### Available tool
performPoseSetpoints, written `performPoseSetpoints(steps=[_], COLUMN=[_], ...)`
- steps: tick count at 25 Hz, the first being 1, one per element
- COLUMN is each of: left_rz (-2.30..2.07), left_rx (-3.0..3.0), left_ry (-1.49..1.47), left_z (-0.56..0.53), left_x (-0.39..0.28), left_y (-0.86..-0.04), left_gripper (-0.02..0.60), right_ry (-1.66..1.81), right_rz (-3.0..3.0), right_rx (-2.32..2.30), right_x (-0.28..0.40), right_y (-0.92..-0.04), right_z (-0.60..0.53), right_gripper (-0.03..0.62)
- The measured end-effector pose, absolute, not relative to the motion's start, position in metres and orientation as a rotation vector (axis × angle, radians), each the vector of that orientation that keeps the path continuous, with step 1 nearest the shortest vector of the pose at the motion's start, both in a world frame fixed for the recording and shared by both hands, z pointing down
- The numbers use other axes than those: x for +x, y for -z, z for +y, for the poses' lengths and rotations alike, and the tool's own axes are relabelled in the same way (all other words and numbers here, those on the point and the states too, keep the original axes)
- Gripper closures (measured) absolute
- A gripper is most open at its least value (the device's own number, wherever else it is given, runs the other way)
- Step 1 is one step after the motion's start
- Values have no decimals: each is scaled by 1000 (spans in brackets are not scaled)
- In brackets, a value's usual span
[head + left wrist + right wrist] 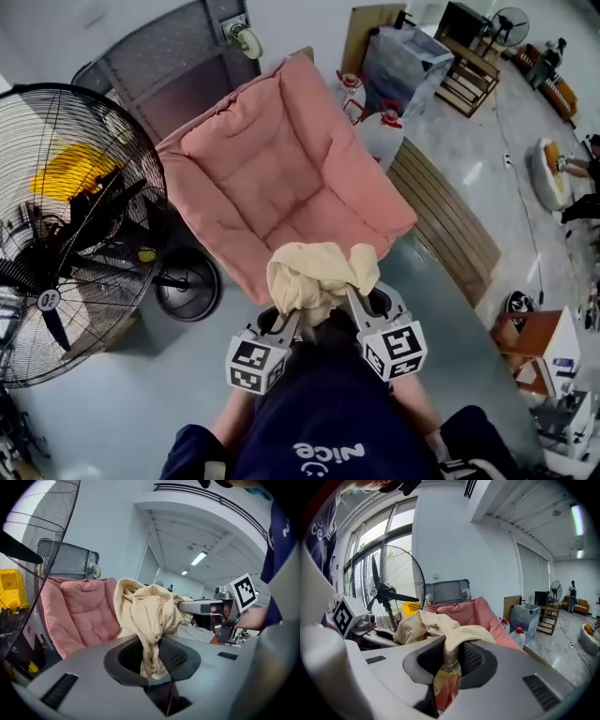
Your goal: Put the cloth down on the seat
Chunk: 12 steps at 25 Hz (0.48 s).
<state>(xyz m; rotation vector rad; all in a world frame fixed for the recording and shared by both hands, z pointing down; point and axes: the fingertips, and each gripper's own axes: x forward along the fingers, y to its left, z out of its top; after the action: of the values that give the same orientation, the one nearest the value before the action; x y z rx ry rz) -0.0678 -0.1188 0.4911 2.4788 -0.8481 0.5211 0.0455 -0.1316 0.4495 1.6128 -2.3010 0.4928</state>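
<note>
I'm holding the cloth (319, 277) bunched up, with the left claw (293, 319) and right claw (356, 298) each pinching a fold, over the front edge of the pink seat (281, 178). My worry: releasing this near the edge, it's likely sliding off the sloped cushion onto the floor (141, 412).

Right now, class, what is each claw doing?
Left claw: closed, holding the cloth.
Right claw: closed, holding the same cloth.
</note>
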Motion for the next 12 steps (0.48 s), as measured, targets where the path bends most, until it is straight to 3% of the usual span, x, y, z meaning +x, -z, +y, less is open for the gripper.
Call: performPoseSetpoints(steps=[12], left_rz=[-959], left_rx=[2463], left_ry=[-507], left_z=[-183], left_x=[-44], left_y=[-485], left_gripper=[486], right_ry=[-476], right_rz=[-2359], right_rx=[1534], right_x=[69], right_y=[-447], right_z=[-203], right_gripper=[510])
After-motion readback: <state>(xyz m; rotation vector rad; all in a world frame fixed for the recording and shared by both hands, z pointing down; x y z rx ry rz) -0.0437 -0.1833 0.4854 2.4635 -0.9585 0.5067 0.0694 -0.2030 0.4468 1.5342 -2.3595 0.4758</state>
